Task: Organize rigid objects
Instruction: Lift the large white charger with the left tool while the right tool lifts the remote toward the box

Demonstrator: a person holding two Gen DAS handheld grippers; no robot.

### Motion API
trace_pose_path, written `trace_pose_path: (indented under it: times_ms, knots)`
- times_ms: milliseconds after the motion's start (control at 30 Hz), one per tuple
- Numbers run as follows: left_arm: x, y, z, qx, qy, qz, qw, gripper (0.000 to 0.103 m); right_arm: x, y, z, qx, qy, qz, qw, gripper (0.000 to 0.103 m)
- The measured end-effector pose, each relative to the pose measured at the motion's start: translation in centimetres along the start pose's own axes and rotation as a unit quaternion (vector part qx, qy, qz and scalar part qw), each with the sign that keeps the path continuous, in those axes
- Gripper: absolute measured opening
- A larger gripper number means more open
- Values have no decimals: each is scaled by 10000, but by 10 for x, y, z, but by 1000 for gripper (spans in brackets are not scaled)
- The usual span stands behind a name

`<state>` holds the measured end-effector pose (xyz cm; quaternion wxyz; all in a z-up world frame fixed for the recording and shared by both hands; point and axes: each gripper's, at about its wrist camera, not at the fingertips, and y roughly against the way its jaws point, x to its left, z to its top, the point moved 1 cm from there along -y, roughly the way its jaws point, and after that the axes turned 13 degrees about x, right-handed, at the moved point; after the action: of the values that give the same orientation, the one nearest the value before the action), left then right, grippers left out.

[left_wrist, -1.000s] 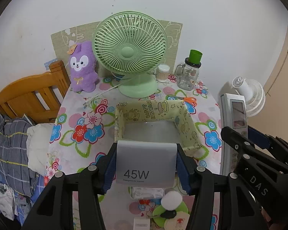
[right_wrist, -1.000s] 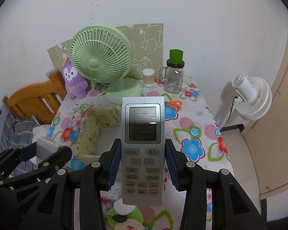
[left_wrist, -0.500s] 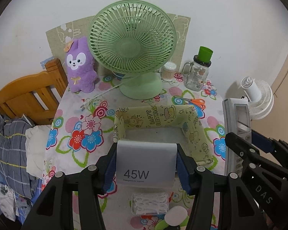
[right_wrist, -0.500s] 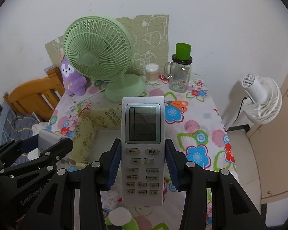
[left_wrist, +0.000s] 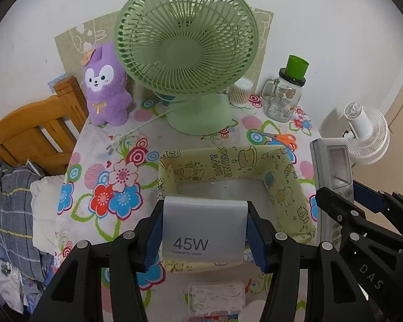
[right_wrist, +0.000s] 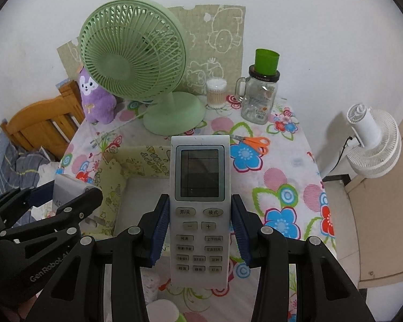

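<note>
Carried nearer: charger (left_wrist: pixel 204 225) clamped in left gripper (left_wrist: pixel 204 237), remote (right_wrist: pixel 199 204) in right gripper (right_wrist: pixel 199 237) (both above box (left_wrist: pixel 279 177)); ready for dropping.

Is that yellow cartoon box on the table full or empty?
Empty as far as visible: the yellow box shows bare pale floor; the grey charger hides its near part.

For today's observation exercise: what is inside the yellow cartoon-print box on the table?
The yellow box shows only a bare pale floor. Its near part is hidden behind the held charger and remote.
</note>
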<state>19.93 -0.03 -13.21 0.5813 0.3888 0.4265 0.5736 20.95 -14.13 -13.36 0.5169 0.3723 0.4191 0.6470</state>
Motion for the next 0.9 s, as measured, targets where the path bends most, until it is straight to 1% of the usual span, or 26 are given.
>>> trace_pose_path:
  times_ms: [367,900]
  knots:
    - [-2,-26,14,147,-110,10,9998,57,2,-24,13,209,33,89,9997,48]
    - [6,-60,25,488,-43,44,9988,57,-1,-62,26,541,-18,320,9980,48]
